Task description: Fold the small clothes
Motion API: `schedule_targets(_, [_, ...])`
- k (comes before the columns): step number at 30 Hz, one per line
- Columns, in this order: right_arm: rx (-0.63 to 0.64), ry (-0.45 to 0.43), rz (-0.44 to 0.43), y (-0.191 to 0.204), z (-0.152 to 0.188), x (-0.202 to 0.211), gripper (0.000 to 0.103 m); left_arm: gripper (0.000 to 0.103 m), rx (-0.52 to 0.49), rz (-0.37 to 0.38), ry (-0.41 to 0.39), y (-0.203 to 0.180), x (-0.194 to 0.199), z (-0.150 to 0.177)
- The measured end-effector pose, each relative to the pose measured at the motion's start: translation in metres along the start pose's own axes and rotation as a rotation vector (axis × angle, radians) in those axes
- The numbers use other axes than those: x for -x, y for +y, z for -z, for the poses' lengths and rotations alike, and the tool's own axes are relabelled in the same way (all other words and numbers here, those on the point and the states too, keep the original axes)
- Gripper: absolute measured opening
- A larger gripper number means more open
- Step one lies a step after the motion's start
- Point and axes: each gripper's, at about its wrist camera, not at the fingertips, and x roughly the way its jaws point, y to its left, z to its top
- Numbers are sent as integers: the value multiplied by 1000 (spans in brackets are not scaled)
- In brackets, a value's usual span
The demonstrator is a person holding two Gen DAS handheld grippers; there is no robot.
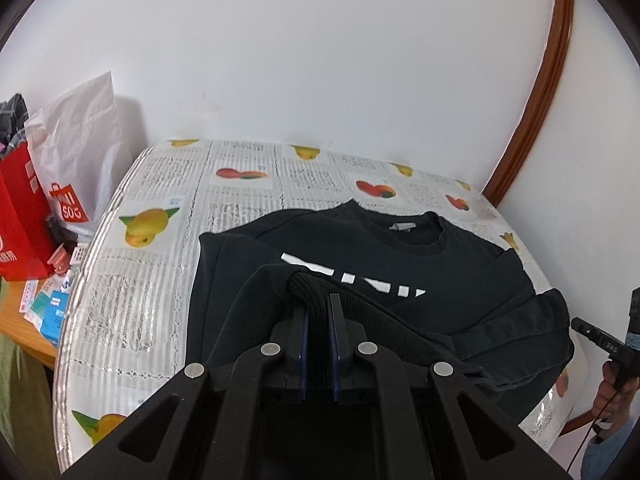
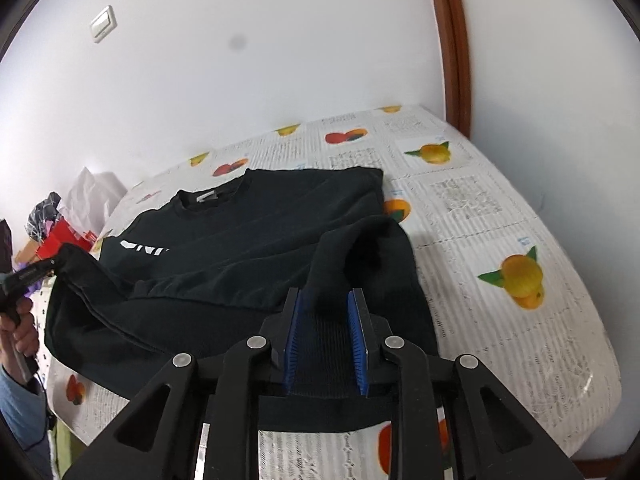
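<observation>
A black sweatshirt (image 1: 460, 264) with white lettering lies front-up on the fruit-print tablecloth (image 1: 140, 280), collar toward the wall. My left gripper (image 1: 317, 300) is shut on a ribbed sleeve cuff, lifted over the chest lettering. In the right wrist view the sweatshirt (image 2: 260, 232) fills the middle of the table. There my right gripper (image 2: 326, 296) is shut on the other ribbed cuff, which spans the space between the blue pads. The left gripper (image 2: 56, 262) shows at the left edge with its sleeve pulled up, a hand below it.
A red bag (image 1: 24, 220), a white plastic bag (image 1: 80, 152) and small boxes (image 1: 48, 308) crowd a wooden surface left of the table. A white wall stands behind, with a brown door frame (image 1: 536, 100) and a light switch (image 2: 103, 24). The tablecloth (image 2: 500, 220) lies bare on the right.
</observation>
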Motion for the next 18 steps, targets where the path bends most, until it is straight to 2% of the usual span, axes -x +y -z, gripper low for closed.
schedule_targets(5, [-29, 62, 39, -7, 3, -38, 28, 8, 25, 14, 20, 8, -2, 5])
schedule_targets(7, [-35, 73, 36, -6, 1, -42, 20, 8, 28, 28, 10, 9, 1, 5])
schedule_targets(8, [-19, 51, 12, -3, -3, -38, 11, 8, 34, 34, 3, 10, 3, 3])
schedule_targets(12, [-63, -74, -85, -4, -26, -18, 10, 8, 60, 31, -4, 11, -1, -8])
schedule_targets(18, [-153, -118, -114, -3, -69, -41, 9, 8, 94, -6, 33, 17, -33, -20])
